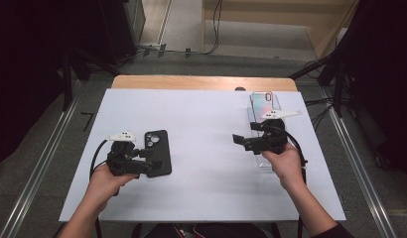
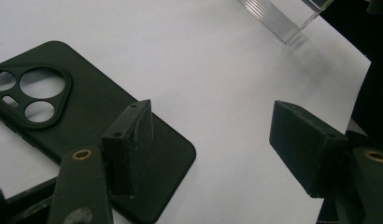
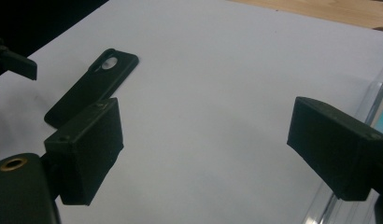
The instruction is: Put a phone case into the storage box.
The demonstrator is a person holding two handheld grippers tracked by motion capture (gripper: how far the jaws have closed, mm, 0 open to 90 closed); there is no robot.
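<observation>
1. Looking from the high view first: the left gripper sits at the near end of the black phone case, and the right gripper hangs just inboard of the clear box with the phone in it. Both lie on the white sheet. My guess is the job is getting case and phone together, so don't rush either hand.

2. Left gripper view: jaws are spread with nothing pinched. One pad hovers over the case's near corner, and the rest of the case, camera cutouts and all, runs off to that side. The other pad is over bare sheet. I'd slide over until the case's edge is properly between the pads, then squeeze on the rim, not the flat back.

3. Right gripper view: jaws also wide apart and empty. The box's edge is just outside one pad, with the case far off past the other. Line up on the box before closing.
</observation>
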